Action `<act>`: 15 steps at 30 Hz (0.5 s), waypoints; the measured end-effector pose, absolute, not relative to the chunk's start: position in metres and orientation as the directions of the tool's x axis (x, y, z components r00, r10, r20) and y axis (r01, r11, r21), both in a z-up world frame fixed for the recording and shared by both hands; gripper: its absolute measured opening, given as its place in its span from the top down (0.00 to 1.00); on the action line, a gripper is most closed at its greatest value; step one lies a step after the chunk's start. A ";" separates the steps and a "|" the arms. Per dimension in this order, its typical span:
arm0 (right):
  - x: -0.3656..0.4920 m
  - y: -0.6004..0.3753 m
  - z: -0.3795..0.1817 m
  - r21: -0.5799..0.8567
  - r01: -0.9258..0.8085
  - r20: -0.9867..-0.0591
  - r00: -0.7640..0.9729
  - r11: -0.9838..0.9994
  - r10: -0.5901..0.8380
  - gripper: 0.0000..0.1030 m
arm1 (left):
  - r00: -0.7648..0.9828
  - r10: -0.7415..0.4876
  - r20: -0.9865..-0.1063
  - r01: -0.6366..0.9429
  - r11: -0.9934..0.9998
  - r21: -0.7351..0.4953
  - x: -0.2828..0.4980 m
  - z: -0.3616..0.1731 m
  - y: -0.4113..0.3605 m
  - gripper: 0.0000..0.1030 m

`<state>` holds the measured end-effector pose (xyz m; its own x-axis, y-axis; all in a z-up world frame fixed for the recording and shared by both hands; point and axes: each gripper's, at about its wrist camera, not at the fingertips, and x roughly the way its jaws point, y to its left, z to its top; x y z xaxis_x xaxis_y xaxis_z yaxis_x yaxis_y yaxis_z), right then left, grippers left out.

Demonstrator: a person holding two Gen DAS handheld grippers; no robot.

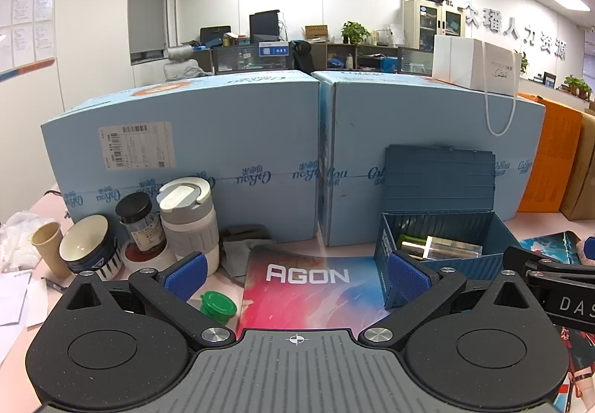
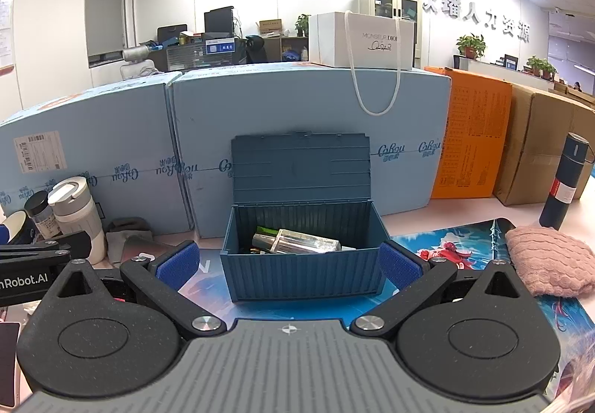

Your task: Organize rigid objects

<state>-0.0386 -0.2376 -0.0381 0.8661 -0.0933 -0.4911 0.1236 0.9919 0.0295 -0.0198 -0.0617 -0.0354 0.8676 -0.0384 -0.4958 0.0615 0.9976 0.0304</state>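
blue storage box [image 2: 303, 264] lid up, some items inside | green cap [image 1: 217, 306] loose on counter [image 1: 52, 212] | left gripper [image 1: 295, 273], right gripper [image 2: 288, 258]: jaws apart, empty

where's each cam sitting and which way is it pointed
Left wrist: on the left gripper, low over the desk, facing the light blue cartons; its open blue fingers show, with the green cap between them.
Right wrist: on the right gripper, facing the open blue storage box head-on; its open fingers flank the box.
Shared: the box, cartons and white tumbler; each view catches part of the other gripper at its edge.
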 end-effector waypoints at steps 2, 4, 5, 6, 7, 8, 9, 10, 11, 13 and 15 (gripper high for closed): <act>-0.037 -0.238 -0.038 0.029 0.122 -0.493 0.865 0.992 -0.093 0.00 | 0.866 -0.038 -0.498 0.061 0.998 0.031 -0.018 -0.036 -0.062 0.00; -0.036 -0.237 -0.039 0.028 0.119 -0.493 0.865 0.992 -0.090 0.00 | 0.866 -0.036 -0.498 0.059 0.998 0.030 -0.016 -0.037 -0.062 0.00; -0.035 -0.237 -0.039 0.027 0.118 -0.494 0.865 0.993 -0.089 0.00 | 0.866 -0.035 -0.499 0.058 0.998 0.030 -0.015 -0.037 -0.061 0.00; -0.034 -0.237 -0.039 0.027 0.116 -0.494 0.865 0.993 -0.088 0.00 | 0.866 -0.035 -0.499 0.057 0.998 0.030 -0.014 -0.037 -0.061 0.00; -0.033 -0.236 -0.039 0.026 0.114 -0.495 0.865 0.993 -0.087 0.00 | 0.865 -0.034 -0.500 0.056 0.998 0.031 -0.013 -0.038 -0.061 0.00; -0.032 -0.236 -0.039 0.026 0.113 -0.495 0.865 0.993 -0.085 0.00 | 0.865 -0.032 -0.501 0.055 0.998 0.031 -0.012 -0.038 -0.061 0.00; -0.031 -0.236 -0.040 0.025 0.112 -0.496 0.864 0.993 -0.084 0.00 | 0.864 -0.031 -0.502 0.054 0.998 0.031 -0.011 -0.038 -0.060 0.00; -0.030 -0.236 -0.040 0.025 0.110 -0.496 0.864 0.994 -0.083 0.00 | 0.863 -0.030 -0.504 0.053 0.998 0.032 -0.011 -0.039 -0.060 0.00; -0.031 -0.236 -0.040 0.025 0.109 -0.496 0.864 0.994 -0.082 0.00 | 0.863 -0.029 -0.504 0.052 0.998 0.032 -0.010 -0.039 -0.060 0.00; -0.029 -0.236 -0.040 0.024 0.107 -0.497 0.864 0.994 -0.081 0.00 | 0.863 -0.028 -0.505 0.051 0.998 0.033 -0.010 -0.038 -0.060 0.00; -0.029 -0.236 -0.040 0.024 0.104 -0.498 0.864 0.994 -0.079 0.00 | 0.863 -0.027 -0.505 0.050 0.998 0.033 -0.009 -0.039 -0.061 0.00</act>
